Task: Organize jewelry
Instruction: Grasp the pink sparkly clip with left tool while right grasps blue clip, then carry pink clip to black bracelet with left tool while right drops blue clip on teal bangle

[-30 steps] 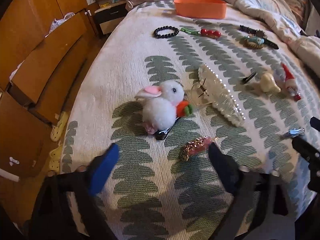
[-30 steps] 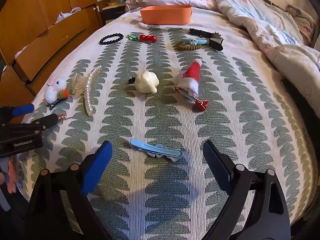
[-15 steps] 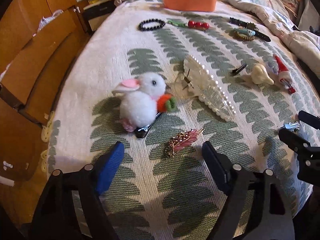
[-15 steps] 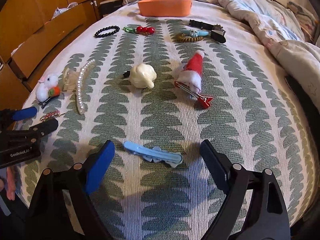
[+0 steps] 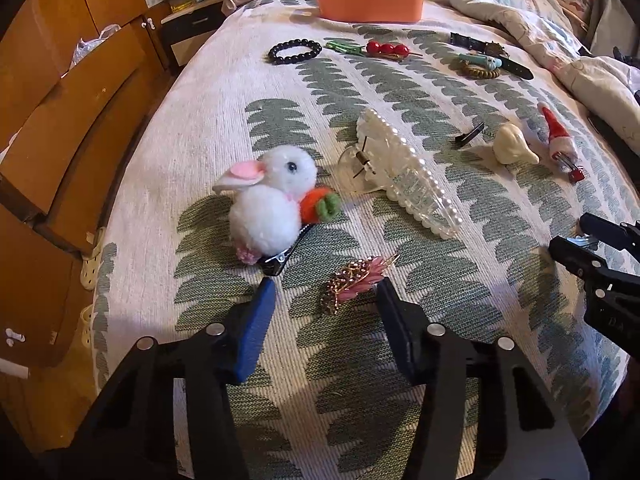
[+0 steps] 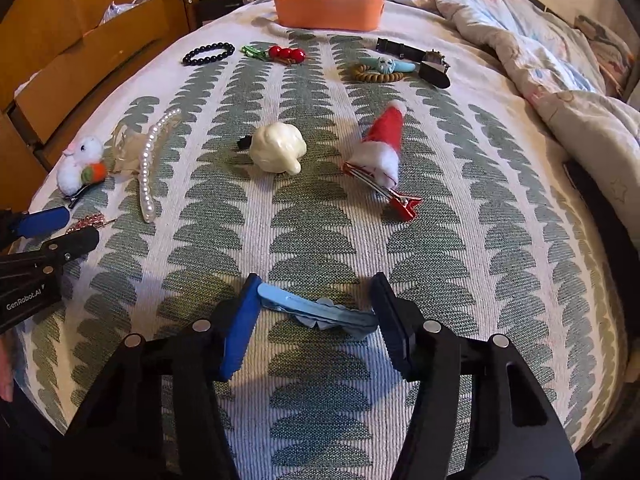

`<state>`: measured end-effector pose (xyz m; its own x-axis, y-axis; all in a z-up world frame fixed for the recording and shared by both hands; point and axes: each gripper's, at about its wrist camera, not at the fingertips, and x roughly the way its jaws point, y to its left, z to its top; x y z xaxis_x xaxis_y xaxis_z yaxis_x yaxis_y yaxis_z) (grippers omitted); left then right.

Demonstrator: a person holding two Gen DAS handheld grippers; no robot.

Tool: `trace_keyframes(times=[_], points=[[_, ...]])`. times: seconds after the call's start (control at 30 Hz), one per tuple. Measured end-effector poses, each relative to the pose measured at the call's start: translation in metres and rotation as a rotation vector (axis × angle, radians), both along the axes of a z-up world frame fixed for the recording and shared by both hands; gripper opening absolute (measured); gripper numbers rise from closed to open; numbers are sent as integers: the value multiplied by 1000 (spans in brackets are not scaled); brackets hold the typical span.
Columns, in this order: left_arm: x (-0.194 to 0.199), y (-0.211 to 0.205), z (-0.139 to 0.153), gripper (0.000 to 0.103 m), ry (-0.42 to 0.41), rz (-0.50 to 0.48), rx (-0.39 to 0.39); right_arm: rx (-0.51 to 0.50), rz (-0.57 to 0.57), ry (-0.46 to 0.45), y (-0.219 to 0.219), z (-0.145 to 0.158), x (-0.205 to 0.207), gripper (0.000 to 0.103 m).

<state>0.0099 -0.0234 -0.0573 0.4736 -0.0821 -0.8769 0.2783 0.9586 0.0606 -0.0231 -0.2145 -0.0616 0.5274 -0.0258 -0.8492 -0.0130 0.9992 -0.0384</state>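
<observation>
Blue hair clip [image 6: 316, 310] spans the closing right claw [image 6: 314, 300], bare bedspread [image 6: 460, 240] beyond; left claw [image 5: 326, 292] narrows around pink brooch [image 5: 356, 278].

Left hand-held gripper [image 5: 324, 292]: angled downward, jaws closing, a hair clip between them. Right hand-held gripper [image 6: 314, 308]: angled downward, jaws closing, a hair clip between them.

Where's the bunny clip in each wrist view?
Left wrist: bunny clip sits centre-left, just beyond the left gripper, with the pearl clip to its right.
Right wrist: bunny clip lies at the far left edge, left of the pearl clip.
Shared landmark: orange tray at the far end of the bed, top centre in both.
</observation>
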Motion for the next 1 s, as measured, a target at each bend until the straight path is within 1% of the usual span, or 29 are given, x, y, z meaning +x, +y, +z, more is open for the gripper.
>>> trace_keyframes(times=[0.07, 0.17, 0.2, 0.27, 0.43, 0.57, 0.73, 1.0], points=[[0, 0, 0, 47, 1, -3, -7, -1, 7, 2, 1, 0, -2, 57], [1, 2, 1, 43, 3, -1, -20, 23, 11, 5, 0, 1, -3, 57], [1, 2, 2, 37, 3, -2, -26, 28, 11, 6, -1, 1, -4, 57], [1, 2, 2, 31, 6, -9, -36, 39, 11, 8, -2, 1, -4, 57], [1, 0, 1, 26, 11, -21, -50, 55, 14, 9, -2, 2, -6, 57], [4, 3, 0, 26, 18, -21, -72, 77, 14, 7, -4, 3, -8, 56], [4, 0, -1, 25, 14, -23, -67, 96, 18, 5, -4, 5, -10, 56], [5, 3, 2, 18, 11, -22, -83, 123, 22, -5, -6, 7, -13, 56]])
